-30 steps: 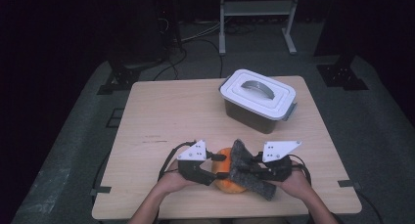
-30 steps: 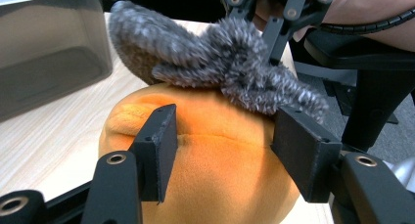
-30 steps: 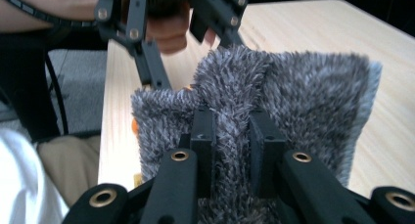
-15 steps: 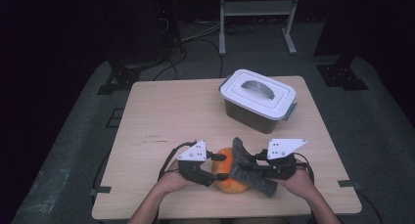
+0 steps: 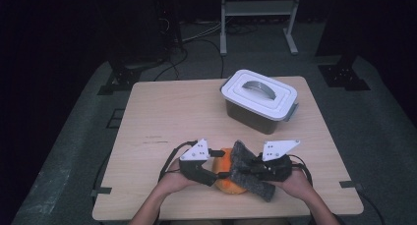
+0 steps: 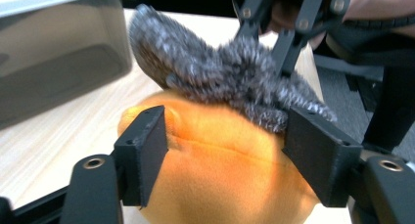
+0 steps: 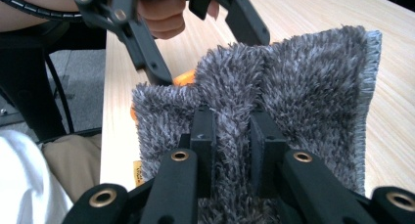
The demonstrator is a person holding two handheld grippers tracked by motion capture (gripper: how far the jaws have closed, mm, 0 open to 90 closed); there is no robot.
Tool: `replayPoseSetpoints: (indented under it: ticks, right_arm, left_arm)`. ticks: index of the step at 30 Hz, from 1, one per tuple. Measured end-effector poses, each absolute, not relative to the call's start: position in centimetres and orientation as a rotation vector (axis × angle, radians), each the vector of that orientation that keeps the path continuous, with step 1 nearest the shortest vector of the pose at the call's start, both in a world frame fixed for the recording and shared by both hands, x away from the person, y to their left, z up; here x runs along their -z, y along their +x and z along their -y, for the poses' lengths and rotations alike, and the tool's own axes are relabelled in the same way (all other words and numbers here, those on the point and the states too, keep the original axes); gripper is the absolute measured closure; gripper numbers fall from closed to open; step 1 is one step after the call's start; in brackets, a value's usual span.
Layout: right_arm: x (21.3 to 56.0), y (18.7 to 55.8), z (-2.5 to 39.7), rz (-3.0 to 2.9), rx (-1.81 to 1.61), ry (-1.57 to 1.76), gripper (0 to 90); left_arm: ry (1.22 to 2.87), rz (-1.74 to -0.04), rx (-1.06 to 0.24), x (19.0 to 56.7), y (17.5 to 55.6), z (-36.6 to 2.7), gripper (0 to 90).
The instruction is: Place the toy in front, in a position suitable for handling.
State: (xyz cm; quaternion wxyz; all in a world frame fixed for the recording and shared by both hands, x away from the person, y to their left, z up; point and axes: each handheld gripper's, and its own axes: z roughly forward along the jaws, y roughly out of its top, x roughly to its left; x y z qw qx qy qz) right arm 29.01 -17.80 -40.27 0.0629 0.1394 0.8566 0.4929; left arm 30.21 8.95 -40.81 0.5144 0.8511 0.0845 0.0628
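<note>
An orange plush toy (image 5: 227, 180) lies near the table's front edge, with a grey fluffy cloth (image 5: 250, 172) draped over its right side. My left gripper (image 5: 216, 174) comes in from the left. Its two jaws press into the sides of the orange plush toy (image 6: 220, 180), so my left gripper (image 6: 230, 155) is shut on it. The grey cloth (image 6: 220, 82) lies across the toy's top. My right gripper (image 7: 232, 136) is shut on a raised fold of the grey cloth (image 7: 303, 77). A sliver of the orange toy (image 7: 183, 78) shows behind the cloth. My right gripper (image 5: 247, 169) faces left.
A grey box with a white handled lid (image 5: 258, 99) stands at the back right of the wooden table (image 5: 167, 122). Both hands rest at the front edge. Dark floor, cables and a metal rack base lie beyond the table.
The right gripper shifted slightly to the right and back, still holding the cloth. The left gripper and the orange toy stayed put.
</note>
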Motion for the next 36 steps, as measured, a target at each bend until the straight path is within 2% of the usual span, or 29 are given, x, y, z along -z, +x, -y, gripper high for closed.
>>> replayPoseSetpoints:
  ticks: [6,13,19,25,28,36]
  right_arm:
    - [39.0,28.9,17.3,-2.523,-1.525,0.409,74.5]
    - [39.8,29.7,17.8,-2.559,-1.488,0.425,74.5]
    - [41.0,30.2,19.2,-2.594,-1.497,0.510,74.3]
    - [41.4,29.4,17.9,-2.649,-1.552,0.442,73.8]
    - [41.0,28.8,16.9,-2.652,-1.508,0.382,73.9]
    - [39.5,29.3,17.3,-2.561,-1.568,0.418,74.5]
  left_arm:
    - [2.049,-0.138,-0.138,41.0,30.0,-9.0,37.1]
    - [2.054,-0.130,-0.128,41.2,30.2,-9.4,37.5]
    - [2.051,-0.145,-0.143,40.8,30.4,-9.7,34.8]
    - [2.001,-0.227,-0.148,39.9,30.8,-10.5,31.9]
    - [2.081,-0.210,-0.152,40.6,30.8,-10.0,32.0]
    - [2.067,-0.195,-0.116,41.1,30.8,-10.1,35.8]
